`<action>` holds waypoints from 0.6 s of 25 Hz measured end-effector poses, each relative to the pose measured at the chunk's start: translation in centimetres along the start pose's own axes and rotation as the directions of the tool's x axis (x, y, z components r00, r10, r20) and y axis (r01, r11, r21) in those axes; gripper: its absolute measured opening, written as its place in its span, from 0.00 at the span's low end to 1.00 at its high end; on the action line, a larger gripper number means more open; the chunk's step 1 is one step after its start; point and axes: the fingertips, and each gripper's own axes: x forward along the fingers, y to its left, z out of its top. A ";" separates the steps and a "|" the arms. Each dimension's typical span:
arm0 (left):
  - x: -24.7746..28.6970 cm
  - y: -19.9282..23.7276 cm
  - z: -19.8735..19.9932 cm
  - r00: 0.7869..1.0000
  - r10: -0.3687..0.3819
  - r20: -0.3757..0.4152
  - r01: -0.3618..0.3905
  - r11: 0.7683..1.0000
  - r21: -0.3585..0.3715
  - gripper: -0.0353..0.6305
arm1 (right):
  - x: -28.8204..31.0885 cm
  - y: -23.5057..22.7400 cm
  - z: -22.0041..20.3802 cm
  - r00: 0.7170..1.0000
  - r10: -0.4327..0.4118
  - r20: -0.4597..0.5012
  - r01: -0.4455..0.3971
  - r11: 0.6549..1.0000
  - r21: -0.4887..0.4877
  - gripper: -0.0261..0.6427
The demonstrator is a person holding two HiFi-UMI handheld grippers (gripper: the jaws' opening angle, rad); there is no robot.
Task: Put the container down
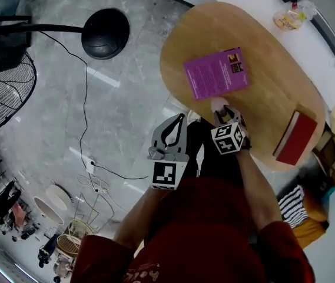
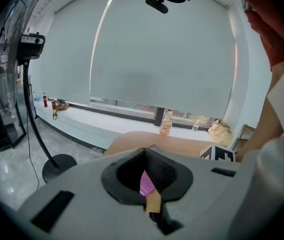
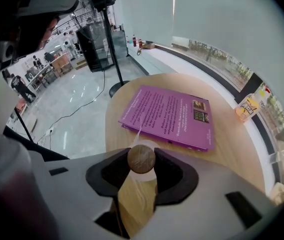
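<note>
Head view first: the right gripper (image 1: 221, 112) is over the near edge of the oval wooden table (image 1: 273, 58) with the container (image 1: 219, 104) in its tips, just short of the purple book (image 1: 216, 73). A red book (image 1: 297, 138) sits off toward the right edge. The left gripper (image 1: 181, 120) hangs off the table over the grey floor and isn't involved at all. In the left gripper view its tongs are pressed together on nothing, and you just get a sliver of the purple book and tabletop through the gap behind the tips. The right gripper view is the useful one: the tongs are pinching the container's round brown top, with the pale body showing underneath, right above the wood and just beside the book's near corner. I honestly can't tell if the bottom is touching the table yet. So I'd say the carrying part is basically done. What's left is getting it settled on the wood, letting go and backing off.
</note>
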 end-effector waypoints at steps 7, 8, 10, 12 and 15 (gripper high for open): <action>0.2 -0.7 0.3 1.000 -0.008 0.006 0.008 1.000 0.001 0.06 | 0.1 -0.1 -0.2 1.000 -0.008 -0.003 0.008 0.999 0.038 0.25; 0.2 -0.8 0.4 1.000 -0.008 0.006 0.008 1.000 -0.001 0.06 | 0.1 -0.1 -0.3 1.000 -0.004 -0.006 0.004 0.998 0.056 0.25; 0.3 -1.0 0.6 1.000 -0.010 0.008 0.010 1.000 -0.002 0.06 | 0.2 -0.1 -0.6 1.000 0.013 -0.019 -0.011 0.996 0.094 0.32; 0.2 -1.3 0.9 1.000 -0.014 0.005 0.014 1.000 -0.004 0.06 | 0.0 -0.1 -0.8 0.999 0.022 -0.029 -0.019 0.992 0.124 0.36; -0.1 -1.5 1.5 1.000 -0.019 0.012 0.019 1.000 0.000 0.06 | -0.6 -0.1 -1.2 0.999 0.026 -0.038 -0.020 0.989 0.146 0.38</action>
